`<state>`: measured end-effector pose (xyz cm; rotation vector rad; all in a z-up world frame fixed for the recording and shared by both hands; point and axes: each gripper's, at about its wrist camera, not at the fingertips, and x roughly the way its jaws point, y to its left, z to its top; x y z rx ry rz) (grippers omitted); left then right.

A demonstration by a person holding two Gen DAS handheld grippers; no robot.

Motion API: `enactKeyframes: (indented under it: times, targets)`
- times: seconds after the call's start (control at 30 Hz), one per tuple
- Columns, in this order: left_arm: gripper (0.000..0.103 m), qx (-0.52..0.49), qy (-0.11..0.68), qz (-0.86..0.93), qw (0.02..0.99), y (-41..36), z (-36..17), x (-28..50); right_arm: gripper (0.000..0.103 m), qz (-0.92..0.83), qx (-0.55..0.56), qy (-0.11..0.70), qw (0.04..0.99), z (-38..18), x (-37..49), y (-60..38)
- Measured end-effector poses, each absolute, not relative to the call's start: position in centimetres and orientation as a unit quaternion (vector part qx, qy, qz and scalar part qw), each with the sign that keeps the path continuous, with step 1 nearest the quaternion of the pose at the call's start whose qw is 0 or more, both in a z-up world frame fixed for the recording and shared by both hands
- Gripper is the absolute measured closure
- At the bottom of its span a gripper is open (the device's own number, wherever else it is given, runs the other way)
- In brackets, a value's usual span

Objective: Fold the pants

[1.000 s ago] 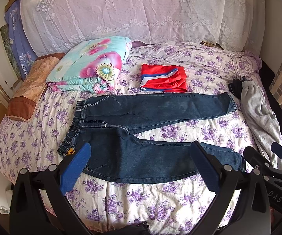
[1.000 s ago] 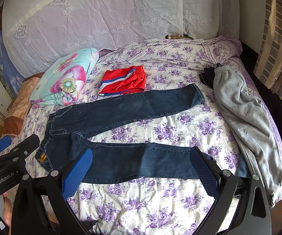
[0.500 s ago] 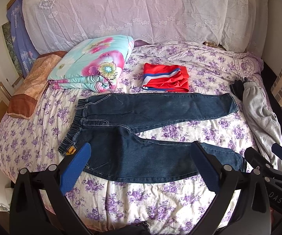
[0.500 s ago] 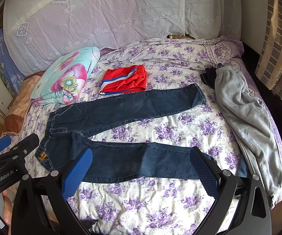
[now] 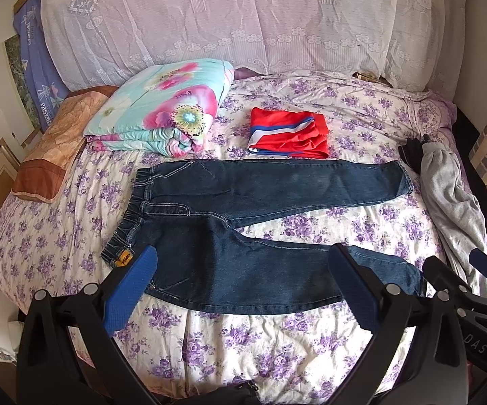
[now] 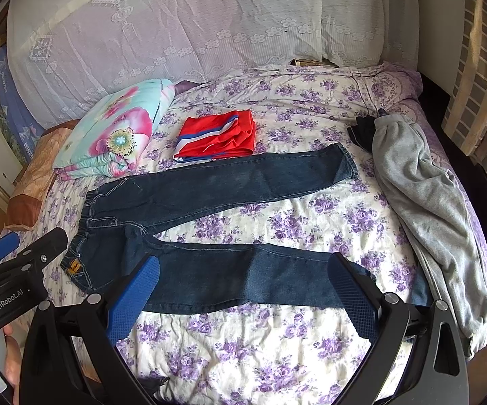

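Observation:
Dark blue jeans (image 5: 243, 216) lie flat on the floral bedsheet (image 5: 328, 222), waistband to the left, legs spread apart to the right. They also show in the right wrist view (image 6: 209, 236). My left gripper (image 5: 243, 270) is open and empty, held above the near leg. My right gripper (image 6: 243, 276) is open and empty, also above the near leg. The left gripper's body shows at the left edge of the right wrist view (image 6: 14, 270). The right gripper's body shows at the right edge of the left wrist view (image 5: 463, 290).
A folded red garment (image 5: 289, 133) lies just behind the jeans. A folded floral quilt (image 5: 162, 114) sits at the back left. Grey sweatpants (image 6: 426, 209) lie along the bed's right edge. A lace-covered headboard (image 5: 243, 17) stands behind.
Both grippers have drifted slightly back and up; the view has shifted a little. The jeans have not moved and both grippers stay open.

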<state>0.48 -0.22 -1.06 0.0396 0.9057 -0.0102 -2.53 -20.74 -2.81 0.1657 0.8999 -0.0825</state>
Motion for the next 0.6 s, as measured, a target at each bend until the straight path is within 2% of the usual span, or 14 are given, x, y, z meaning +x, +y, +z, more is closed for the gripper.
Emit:
enactKeyframes:
  times: [0.6]
  targets:
    - [0.004, 0.019, 0.439, -0.005, 0.898, -0.3, -0.97, 0.56, 0.003, -0.039, 0.079, 0.435, 0.896, -2.87, -2.52, -20.63]
